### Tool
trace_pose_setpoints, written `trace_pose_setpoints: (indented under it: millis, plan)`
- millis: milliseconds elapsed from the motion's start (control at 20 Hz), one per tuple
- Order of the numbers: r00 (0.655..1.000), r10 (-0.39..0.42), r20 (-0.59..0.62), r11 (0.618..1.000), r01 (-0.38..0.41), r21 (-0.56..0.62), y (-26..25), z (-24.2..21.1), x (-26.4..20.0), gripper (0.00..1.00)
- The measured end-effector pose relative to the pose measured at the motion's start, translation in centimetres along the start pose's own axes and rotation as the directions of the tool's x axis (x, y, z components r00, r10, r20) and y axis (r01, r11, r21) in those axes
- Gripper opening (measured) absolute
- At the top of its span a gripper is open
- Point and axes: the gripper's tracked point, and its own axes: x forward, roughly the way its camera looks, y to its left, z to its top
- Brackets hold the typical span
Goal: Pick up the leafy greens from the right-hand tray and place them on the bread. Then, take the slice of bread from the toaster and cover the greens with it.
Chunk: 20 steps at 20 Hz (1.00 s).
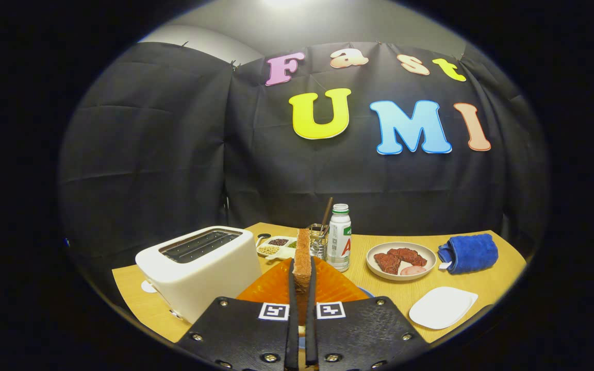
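A: The thin brown bread slice [303, 255], standing edge-on, has its lower end tucked out of sight between the gripper [302, 288] fingers!

B: And that ribbed orange plate [271, 286] is half hidden under the gripper body.

A: A sliver of blue [365, 292] peeks past it, too little to name.

B: The little divided white dish [276, 246], behind the bread, holds bits too small to identify.

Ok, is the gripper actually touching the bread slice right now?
Touching. The gripper view shows the gripper closed on the bread slice, which stands upright on edge, pinched between both fingers above the orange plate.
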Motion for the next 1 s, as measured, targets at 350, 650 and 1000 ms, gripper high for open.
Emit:
trace_pose_setpoints:
  millis: [350, 650, 1000]
  plan:
    - [0.999, 0.006, -0.037, 0.999, -0.004, 0.047, 0.0, -2.4, 1.2, 0.05]
    - [0.996, 0.076, -0.055, 0.994, -0.071, 0.089, 1.7, -4.0, 2.0, 0.05]
    - [0.992, 0.092, -0.086, 0.988, -0.08, 0.132, 0.6, -5.3, 2.6, 0.05]
